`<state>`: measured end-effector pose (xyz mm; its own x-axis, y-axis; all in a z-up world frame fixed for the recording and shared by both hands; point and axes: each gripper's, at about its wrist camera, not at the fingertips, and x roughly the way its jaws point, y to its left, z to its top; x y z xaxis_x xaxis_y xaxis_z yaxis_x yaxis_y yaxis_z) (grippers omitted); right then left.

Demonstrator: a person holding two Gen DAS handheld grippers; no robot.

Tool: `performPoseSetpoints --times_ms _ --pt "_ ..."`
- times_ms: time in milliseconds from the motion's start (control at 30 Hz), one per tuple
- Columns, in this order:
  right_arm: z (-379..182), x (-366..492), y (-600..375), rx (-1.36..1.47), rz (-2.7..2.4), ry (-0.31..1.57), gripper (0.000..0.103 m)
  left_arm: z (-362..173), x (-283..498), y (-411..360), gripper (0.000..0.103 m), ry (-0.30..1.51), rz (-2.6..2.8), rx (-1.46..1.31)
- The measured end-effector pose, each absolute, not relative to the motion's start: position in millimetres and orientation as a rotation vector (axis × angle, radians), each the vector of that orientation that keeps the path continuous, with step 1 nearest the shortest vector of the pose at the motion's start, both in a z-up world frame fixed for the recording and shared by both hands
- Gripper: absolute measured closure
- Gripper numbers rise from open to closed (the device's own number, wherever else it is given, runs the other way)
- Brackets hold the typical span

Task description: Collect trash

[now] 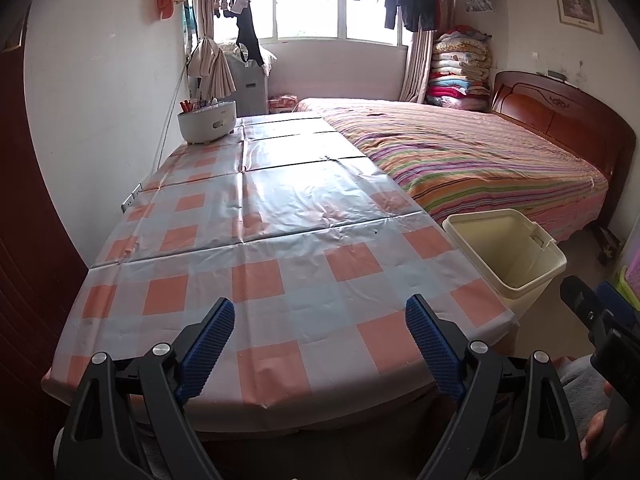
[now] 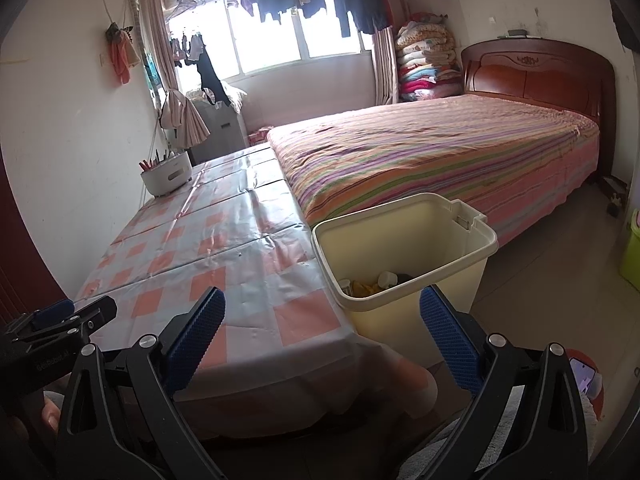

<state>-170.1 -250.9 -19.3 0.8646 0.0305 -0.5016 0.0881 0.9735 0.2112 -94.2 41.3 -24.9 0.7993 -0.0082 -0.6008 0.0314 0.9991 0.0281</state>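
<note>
A cream plastic bin [image 2: 404, 312] stands on the floor at the table's right front corner; it also shows in the left wrist view as the bin [image 1: 516, 284]. Several pieces of trash [image 2: 372, 284] lie at its bottom, among them something yellow and small white pieces. My left gripper [image 1: 320, 312] hangs open over the table's front edge, with nothing between its blue pads. My right gripper [image 2: 322, 306] is open too, its left pad over the table corner and its right pad in front of the bin. The checked tablecloth [image 1: 280, 264] shows no loose trash.
A white round holder [image 1: 206, 120] with pens stands at the table's far left. A bed with a striped cover [image 2: 440, 152] runs along the table's right side. A green box [image 2: 632, 252] sits on the floor at the far right. A dark red door [image 1: 24, 240] is on the left.
</note>
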Motion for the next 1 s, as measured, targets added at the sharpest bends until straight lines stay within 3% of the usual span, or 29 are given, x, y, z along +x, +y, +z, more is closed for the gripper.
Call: performPoseSetpoints --times_ms 1000 --pt "-28.5 -166.0 -261.7 0.259 -0.039 0.539 0.007 -24.6 -89.3 28.3 0.018 0.654 -0.057 0.077"
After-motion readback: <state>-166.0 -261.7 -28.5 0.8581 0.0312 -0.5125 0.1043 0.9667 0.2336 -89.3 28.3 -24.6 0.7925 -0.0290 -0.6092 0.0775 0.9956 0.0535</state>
